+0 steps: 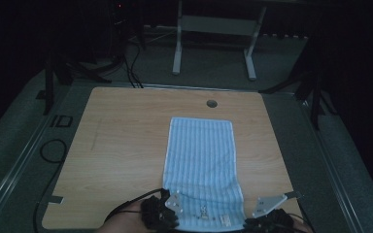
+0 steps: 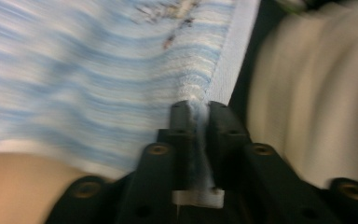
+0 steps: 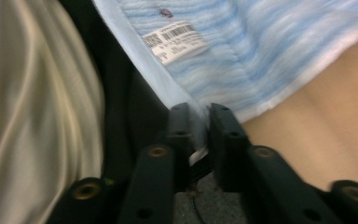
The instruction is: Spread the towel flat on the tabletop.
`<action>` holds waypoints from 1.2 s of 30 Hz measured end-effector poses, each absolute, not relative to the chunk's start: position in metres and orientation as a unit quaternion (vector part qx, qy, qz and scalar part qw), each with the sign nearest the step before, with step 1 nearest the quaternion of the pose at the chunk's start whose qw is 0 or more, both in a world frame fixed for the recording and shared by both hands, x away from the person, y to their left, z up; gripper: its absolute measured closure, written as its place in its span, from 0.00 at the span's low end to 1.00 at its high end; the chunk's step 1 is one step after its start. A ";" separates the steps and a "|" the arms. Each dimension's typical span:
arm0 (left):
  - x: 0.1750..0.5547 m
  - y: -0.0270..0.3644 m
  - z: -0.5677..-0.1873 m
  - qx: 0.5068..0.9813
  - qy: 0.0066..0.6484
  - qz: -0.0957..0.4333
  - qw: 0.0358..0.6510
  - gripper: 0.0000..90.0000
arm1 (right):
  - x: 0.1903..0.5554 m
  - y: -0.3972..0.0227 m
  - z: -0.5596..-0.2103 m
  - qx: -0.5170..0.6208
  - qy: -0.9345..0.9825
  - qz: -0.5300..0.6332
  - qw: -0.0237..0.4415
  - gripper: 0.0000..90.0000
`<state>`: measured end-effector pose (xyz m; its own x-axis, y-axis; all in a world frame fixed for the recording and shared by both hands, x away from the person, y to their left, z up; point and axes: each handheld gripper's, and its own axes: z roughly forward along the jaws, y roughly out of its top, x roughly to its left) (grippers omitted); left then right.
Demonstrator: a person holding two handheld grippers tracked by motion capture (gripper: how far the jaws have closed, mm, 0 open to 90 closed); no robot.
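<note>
Both tools, left tool (image 2: 196,109) and right tool (image 3: 199,112), clenching towel (image 1: 201,165) corners at lower frame. Keeping hem taut, lifting evenly off worktop (image 1: 121,145).

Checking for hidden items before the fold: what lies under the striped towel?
The striped towel lies flat on the wooden table, with no bulge showing. The left gripper and right gripper pinch its near corners. Anything thin beneath it would be covered.

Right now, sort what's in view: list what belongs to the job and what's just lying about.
In the job:
- striped towel, near corners pinched
- left claw, shut on its hem
- right claw, shut on its corner

Lying about:
- black cable left of the table
- white frame on the floor beyond
</note>
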<state>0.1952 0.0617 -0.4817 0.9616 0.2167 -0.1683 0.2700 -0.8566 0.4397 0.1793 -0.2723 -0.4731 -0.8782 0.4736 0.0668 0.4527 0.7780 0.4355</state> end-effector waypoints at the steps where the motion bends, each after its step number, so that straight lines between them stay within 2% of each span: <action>1: 0.192 0.065 -0.484 0.964 0.131 -0.047 0.229 0.74 | 0.175 -0.273 -0.474 0.247 0.942 0.223 0.025 0.84; 2: 0.192 0.068 -0.485 0.963 0.138 -0.049 0.227 0.67 | 0.173 -0.275 -0.474 0.254 0.941 0.221 0.031 0.79; 7: 0.212 0.084 -0.490 0.955 0.184 -0.034 0.231 0.67 | 0.188 -0.281 -0.469 0.276 0.930 0.235 0.051 0.80; 12: 0.231 0.082 -0.492 0.953 0.191 -0.024 0.232 0.66 | 0.221 -0.269 -0.467 0.267 0.931 0.238 0.073 0.81; 19: 0.262 0.076 -0.498 0.950 0.211 -0.016 0.229 0.66 | 0.269 -0.254 -0.476 0.265 0.931 0.245 0.063 0.81; 21: 0.269 0.076 -0.500 0.950 0.215 -0.010 0.225 0.63 | 0.280 -0.253 -0.481 0.269 0.931 0.241 0.059 0.81; 24: 0.279 0.076 -0.502 0.950 0.222 -0.002 0.221 0.61 | 0.298 -0.254 -0.487 0.274 0.930 0.238 0.059 0.78; 31: 0.316 0.081 -0.498 0.938 0.249 0.062 0.235 0.61 | 0.340 -0.261 -0.482 0.293 0.926 0.227 0.072 0.72; 33: 0.328 0.083 -0.496 0.932 0.263 0.064 0.243 0.56 | 0.350 -0.262 -0.480 0.291 0.927 0.226 0.078 0.67; 36: 0.344 0.083 -0.496 0.926 0.278 0.074 0.246 0.54 | 0.368 -0.264 -0.476 0.292 0.924 0.230 0.086 0.66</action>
<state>0.3437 0.0833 -0.4958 0.8344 0.5512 -0.0003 0.4787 -0.7243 0.4961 0.3685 -0.2645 -0.4760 -0.8151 0.5788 -0.0252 0.4994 0.7240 0.4758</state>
